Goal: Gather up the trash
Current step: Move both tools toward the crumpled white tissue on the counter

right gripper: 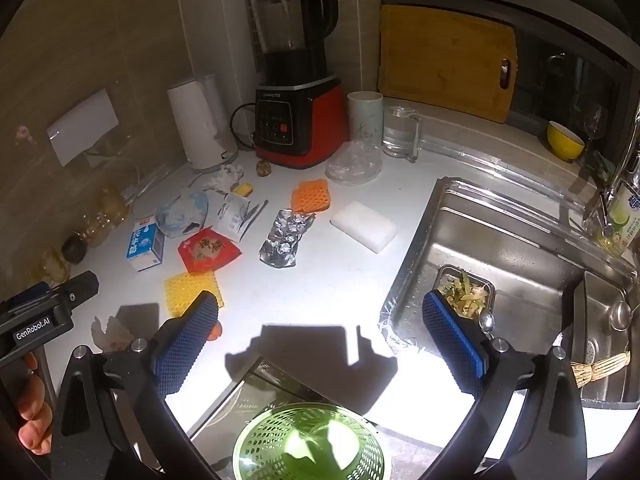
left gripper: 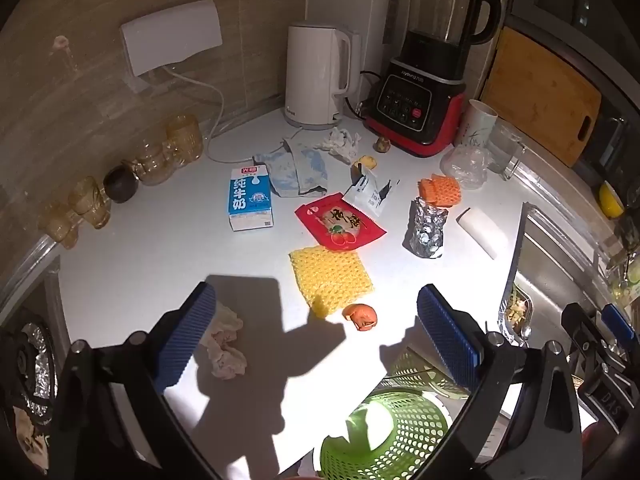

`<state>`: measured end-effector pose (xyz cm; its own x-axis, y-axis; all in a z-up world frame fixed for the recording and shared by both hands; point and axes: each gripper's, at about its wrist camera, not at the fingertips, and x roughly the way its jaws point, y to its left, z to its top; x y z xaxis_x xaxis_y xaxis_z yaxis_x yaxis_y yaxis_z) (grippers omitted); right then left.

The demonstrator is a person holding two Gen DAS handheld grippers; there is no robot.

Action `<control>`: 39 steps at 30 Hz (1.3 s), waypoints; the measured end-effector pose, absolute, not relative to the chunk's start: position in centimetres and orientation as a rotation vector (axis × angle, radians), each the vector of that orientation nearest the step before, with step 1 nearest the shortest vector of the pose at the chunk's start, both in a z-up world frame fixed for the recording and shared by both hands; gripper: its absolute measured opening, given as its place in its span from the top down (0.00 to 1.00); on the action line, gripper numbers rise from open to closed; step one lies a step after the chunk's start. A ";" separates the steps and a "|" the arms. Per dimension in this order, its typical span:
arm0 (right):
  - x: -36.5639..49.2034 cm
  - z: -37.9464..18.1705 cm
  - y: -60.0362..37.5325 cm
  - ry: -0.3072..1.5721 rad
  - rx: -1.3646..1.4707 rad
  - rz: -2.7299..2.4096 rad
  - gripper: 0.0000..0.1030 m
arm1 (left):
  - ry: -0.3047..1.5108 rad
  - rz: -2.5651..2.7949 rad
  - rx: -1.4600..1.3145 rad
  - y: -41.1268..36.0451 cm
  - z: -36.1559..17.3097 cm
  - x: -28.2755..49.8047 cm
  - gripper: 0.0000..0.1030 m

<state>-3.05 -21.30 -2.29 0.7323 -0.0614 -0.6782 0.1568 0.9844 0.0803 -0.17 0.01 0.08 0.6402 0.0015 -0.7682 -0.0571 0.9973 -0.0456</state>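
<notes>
White bench [left gripper: 160,264] was littered: milk carton [left gripper: 251,197], red wrapper [left gripper: 340,222], yellow foam net [left gripper: 330,276]. Green basket [left gripper: 380,436] sat at the near edge. Both grippers, left gripper [left gripper: 316,336] and right gripper [right gripper: 320,344], had jaws spread, empty. Best approach: take the nearest crumpled tissue [left gripper: 224,344] first, pinching its bulk.

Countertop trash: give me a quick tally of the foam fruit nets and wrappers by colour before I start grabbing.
Yellow foam net: 1
Orange foam net: 1
Red snack wrapper: 1
Silver foil wrapper: 1
Total: 4
</notes>
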 end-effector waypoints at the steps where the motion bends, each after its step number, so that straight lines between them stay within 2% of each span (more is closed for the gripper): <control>1: -3.0 -2.3 -21.2 0.740 0.135 -0.119 0.02 | 0.870 0.033 -0.068 0.0 0.1 -0.3 0.06; 39: -3.7 -2.5 -20.1 0.739 0.099 -0.128 0.02 | 0.904 0.035 -0.085 0.6 -0.6 -0.4 0.06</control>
